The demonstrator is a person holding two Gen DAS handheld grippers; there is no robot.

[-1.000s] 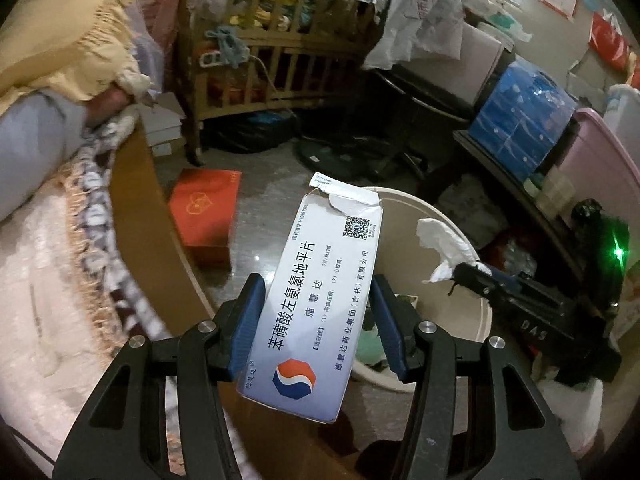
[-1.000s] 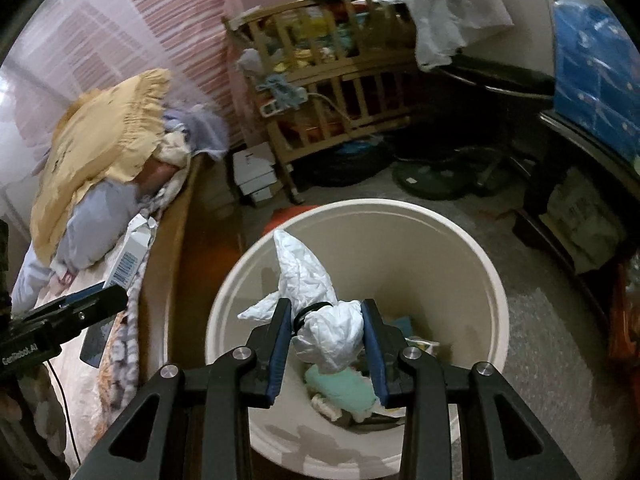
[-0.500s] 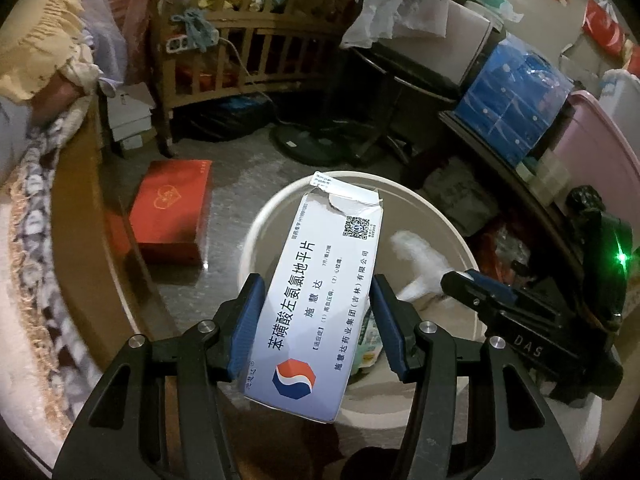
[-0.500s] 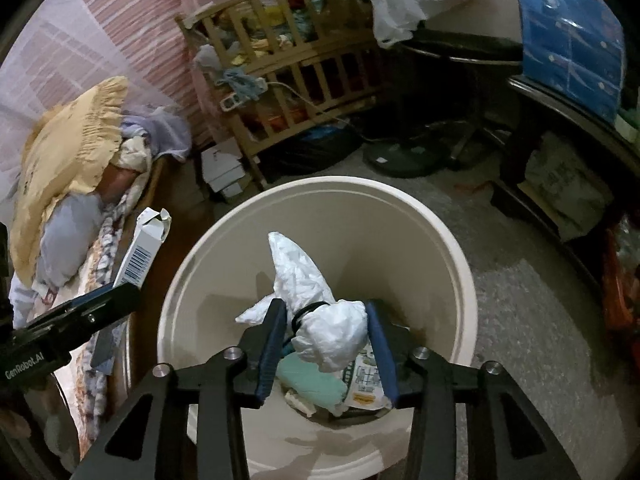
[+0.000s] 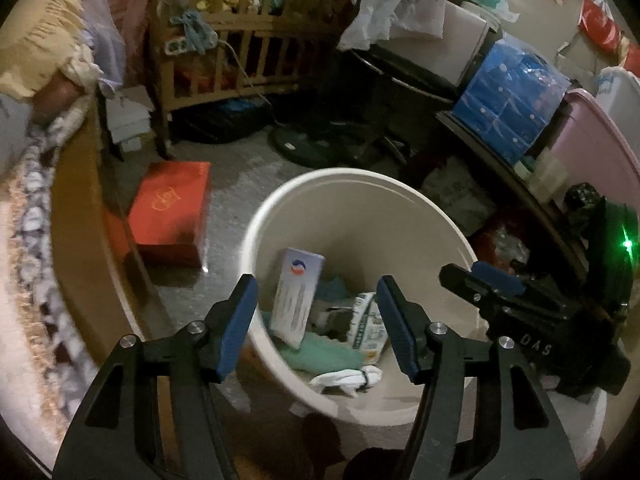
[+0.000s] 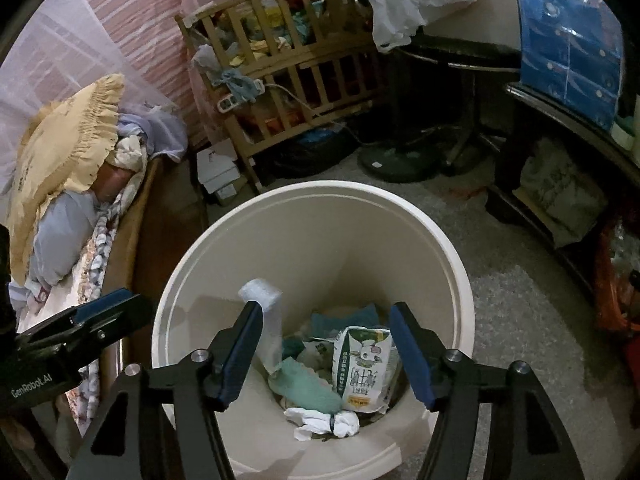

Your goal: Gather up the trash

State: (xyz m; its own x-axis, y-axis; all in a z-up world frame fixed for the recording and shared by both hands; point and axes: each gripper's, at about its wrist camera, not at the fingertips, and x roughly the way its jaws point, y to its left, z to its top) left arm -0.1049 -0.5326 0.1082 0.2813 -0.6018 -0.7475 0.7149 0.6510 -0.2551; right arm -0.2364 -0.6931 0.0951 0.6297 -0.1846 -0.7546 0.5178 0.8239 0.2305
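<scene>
A cream round trash bin (image 5: 276, 208) (image 6: 448, 248) stands on the floor below both grippers. Inside it a white medicine box (image 5: 296, 296) (image 6: 266, 320) leans upright against the wall. A crumpled white tissue (image 5: 348, 378) (image 6: 324, 420) lies on the pile, beside a green and white milk carton (image 5: 368, 328) (image 6: 362, 364) and a teal cloth (image 6: 308, 384). My left gripper (image 5: 316, 326) is open and empty above the bin. My right gripper (image 6: 328, 350) is open and empty above the bin; it also shows at the right of the left wrist view (image 5: 492, 284).
A bed with a yellow pillow (image 6: 64, 136) and wooden side board (image 5: 76, 220) lies left of the bin. A red box (image 5: 172, 212) lies on the floor. A wooden crib (image 6: 288, 56) stands behind. Dark shelves with blue packs (image 5: 512, 100) line the right.
Both grippers have opened. The medicine box dropped from my left gripper into the bin, and the white tissue dropped from my right gripper onto the pile.
</scene>
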